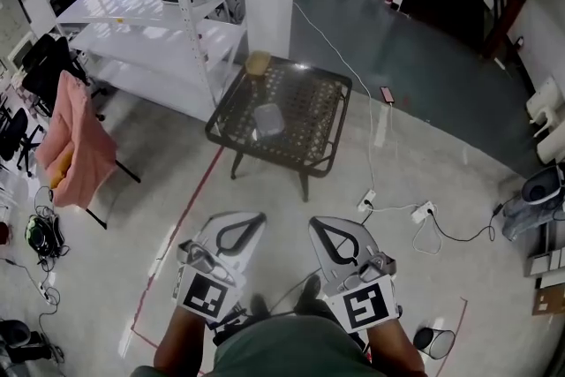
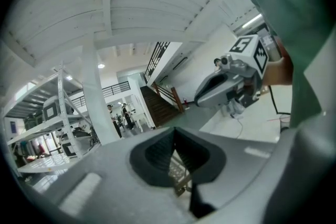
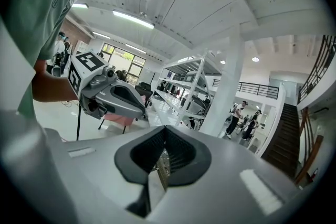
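Head view: the left gripper (image 1: 256, 219) and right gripper (image 1: 316, 224) hang low, well apart from the little table (image 1: 309, 121). A clear box (image 1: 268, 119) sits mid-tabletop, not picked up yet.
Left gripper view: fingers together, holding nothing.
Right gripper view: the same.

Bright, even indoor light; strong fisheye warp at edges

Ahead of your left gripper (image 1: 221, 250) and right gripper (image 1: 340, 253), bare floor (image 1: 269, 199) reaches the mesh table (image 1: 311, 112); shelving (image 1: 190, 31) stands ahead-left, cables (image 1: 399, 209) lie ahead-right.
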Available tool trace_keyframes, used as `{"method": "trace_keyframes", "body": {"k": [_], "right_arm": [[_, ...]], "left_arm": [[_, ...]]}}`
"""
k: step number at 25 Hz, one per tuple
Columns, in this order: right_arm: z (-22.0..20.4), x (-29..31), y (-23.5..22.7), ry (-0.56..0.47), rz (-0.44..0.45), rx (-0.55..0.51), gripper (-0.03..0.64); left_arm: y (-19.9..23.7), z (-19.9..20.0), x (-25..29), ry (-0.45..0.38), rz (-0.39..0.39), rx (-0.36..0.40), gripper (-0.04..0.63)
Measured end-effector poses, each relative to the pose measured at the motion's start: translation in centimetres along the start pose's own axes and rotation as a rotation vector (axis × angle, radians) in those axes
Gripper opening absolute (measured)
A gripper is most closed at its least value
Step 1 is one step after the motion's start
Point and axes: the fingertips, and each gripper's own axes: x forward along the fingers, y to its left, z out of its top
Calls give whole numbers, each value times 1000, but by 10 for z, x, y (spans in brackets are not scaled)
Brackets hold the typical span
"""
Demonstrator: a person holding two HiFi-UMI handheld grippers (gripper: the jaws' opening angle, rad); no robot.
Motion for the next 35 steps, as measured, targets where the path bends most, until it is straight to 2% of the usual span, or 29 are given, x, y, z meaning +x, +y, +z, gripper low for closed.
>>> {"method": "trace_keyframes", "body": {"k": [11, 21, 27, 35], "right_arm": [[-40, 10, -95, -41, 82, -11, 6], [-59, 8, -145, -77, 114, -19, 6], [-69, 4, -169, -77, 105, -9, 6], [-88, 5, -197, -57, 77, 15, 6]], "left_arm": [[6, 9, 100, 54, 62, -7, 3], [7, 20, 152, 77, 98, 6, 3], [5, 28, 177, 73, 84, 27, 3], [4, 26, 211, 78, 44, 10, 3]]}}
